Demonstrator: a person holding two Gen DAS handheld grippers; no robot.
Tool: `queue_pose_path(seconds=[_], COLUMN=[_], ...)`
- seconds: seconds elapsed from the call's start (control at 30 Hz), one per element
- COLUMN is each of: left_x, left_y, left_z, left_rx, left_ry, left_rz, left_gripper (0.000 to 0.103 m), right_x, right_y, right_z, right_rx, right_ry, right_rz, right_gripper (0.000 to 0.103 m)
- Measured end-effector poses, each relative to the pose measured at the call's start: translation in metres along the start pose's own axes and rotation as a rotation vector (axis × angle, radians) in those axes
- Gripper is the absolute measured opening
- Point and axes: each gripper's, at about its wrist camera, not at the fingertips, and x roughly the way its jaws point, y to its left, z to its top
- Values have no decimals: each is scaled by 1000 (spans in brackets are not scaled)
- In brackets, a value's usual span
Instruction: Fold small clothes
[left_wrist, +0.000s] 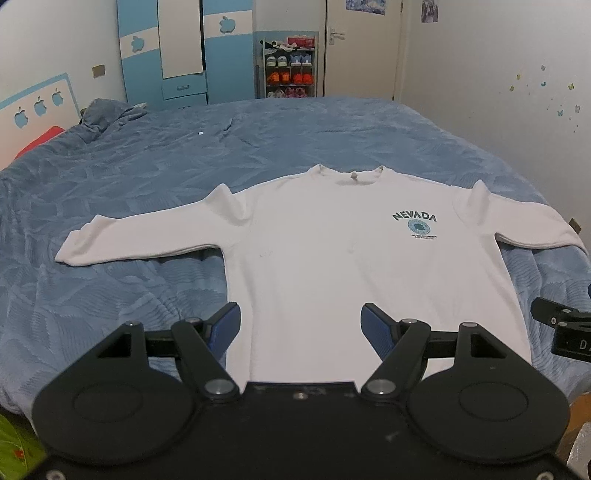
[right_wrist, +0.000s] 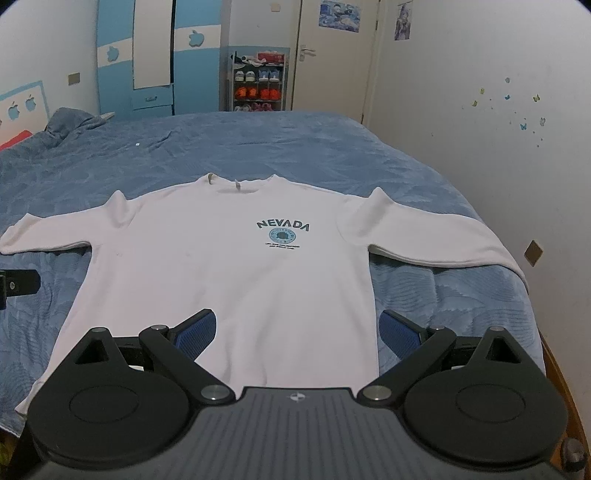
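My left tongs and right tongs both stand apart, holding nothing, above the hem of the white sweatshirt. It lies flat, sleeves spread, on the blue bed. A rumpled blanket heap sits well apart at the bed's far left corner.

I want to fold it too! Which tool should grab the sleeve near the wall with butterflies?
Probably the right tool. It hangs open over the white sweatshirt's hem on that side, with that sleeve lying flat just ahead. The left tool sits nearer the other sleeve.
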Motion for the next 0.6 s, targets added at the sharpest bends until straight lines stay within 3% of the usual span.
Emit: queue_pose_path(seconds=[0.6], left_x=[1], left_y=[-1], left_z=[1], left_rx=[5], left_ry=[14], left_rz=[-1], left_gripper=[74], right_x=[2], right_y=[10], right_z=[-2], right_rx=[-18], right_ry=[-5], right_rz=[-26], right_gripper=[103])
